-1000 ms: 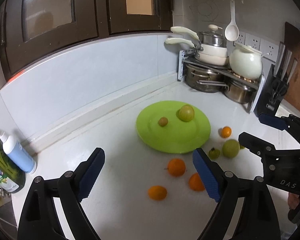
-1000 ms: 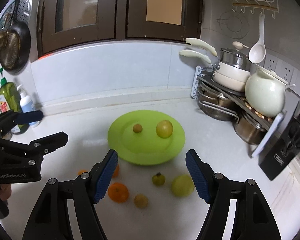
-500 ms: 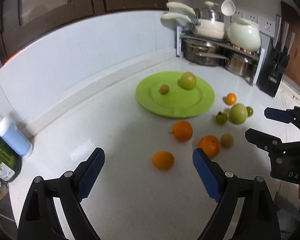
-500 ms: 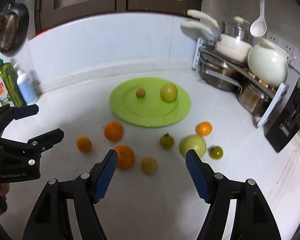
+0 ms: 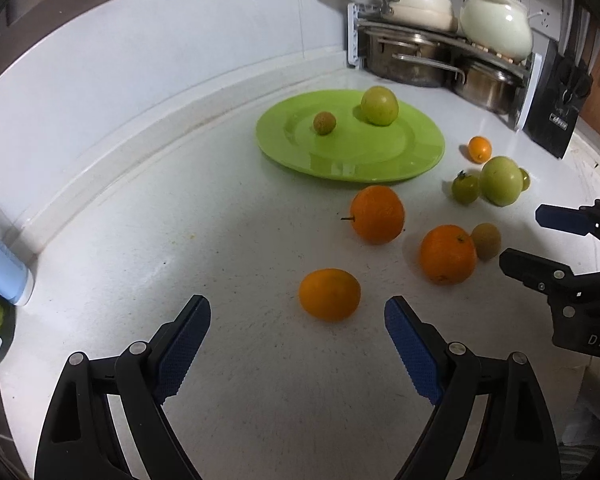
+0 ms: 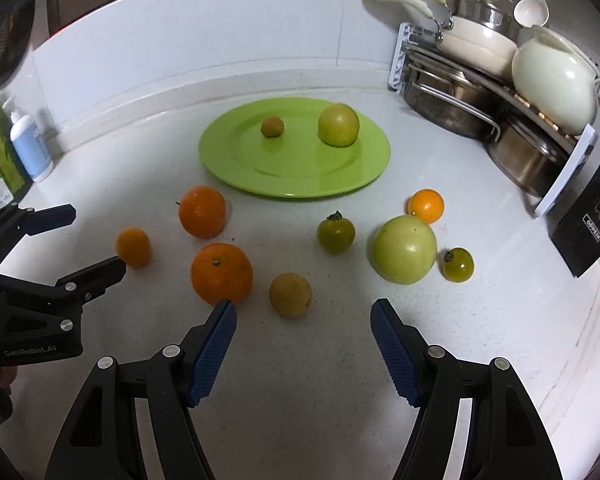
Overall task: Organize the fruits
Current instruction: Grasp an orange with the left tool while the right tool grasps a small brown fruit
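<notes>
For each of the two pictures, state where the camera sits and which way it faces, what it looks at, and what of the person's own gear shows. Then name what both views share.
Left wrist: on the left gripper, angled down at the counter; nearest is a small orange; the right gripper enters at the right edge.
Right wrist: on the right gripper, angled down; nearest is a yellow-brown fruit; the left gripper enters at the left edge.
Shared: the green plate with two fruits, loose fruit, pot rack.
</notes>
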Available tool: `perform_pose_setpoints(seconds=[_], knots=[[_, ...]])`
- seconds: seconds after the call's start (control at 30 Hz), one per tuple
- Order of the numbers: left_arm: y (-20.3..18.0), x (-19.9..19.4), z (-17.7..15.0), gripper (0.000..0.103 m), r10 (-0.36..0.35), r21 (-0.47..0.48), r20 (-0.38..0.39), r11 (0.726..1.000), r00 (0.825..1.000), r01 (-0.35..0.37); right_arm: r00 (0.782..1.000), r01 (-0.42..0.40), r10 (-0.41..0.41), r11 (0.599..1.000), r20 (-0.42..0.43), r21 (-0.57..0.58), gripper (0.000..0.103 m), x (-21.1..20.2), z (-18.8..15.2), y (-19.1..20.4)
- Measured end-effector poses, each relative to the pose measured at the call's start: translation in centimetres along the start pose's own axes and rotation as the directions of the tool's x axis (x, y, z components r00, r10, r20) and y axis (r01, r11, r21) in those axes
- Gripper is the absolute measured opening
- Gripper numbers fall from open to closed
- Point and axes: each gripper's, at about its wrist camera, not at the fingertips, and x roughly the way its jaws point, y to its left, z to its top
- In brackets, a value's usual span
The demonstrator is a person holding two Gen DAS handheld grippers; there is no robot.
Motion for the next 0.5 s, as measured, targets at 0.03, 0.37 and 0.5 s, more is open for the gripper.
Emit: perform_pose_setpoints(seconds=[0.03, 0.37, 0.5], knots=[[0.0, 0.3, 0.0, 0.088, -0.005, 0.003, -0.002, 1.000, 1.000, 0.005, 1.000, -0.003, 0.003, 1.000, -0.007, 0.003, 0.067, 0.3, 0.0, 0.0], [0.1, 2.2, 0.8, 0.059, -0.045, 0.003, -0.026, 0.999, 0.999, 0.045, 0.997, -0.048, 0.048, 0.999, -0.057, 0.008, 0.050, 2.9, 0.7, -0.4], [-0.4, 2.4, 1.0, 0.041, -0.076, 0.010, -0.028, 0.997, 0.997, 0.076, 0.995, -0.072, 0.073, 0.997, -0.069, 0.018, 0.041, 3.5, 0.7, -0.7]])
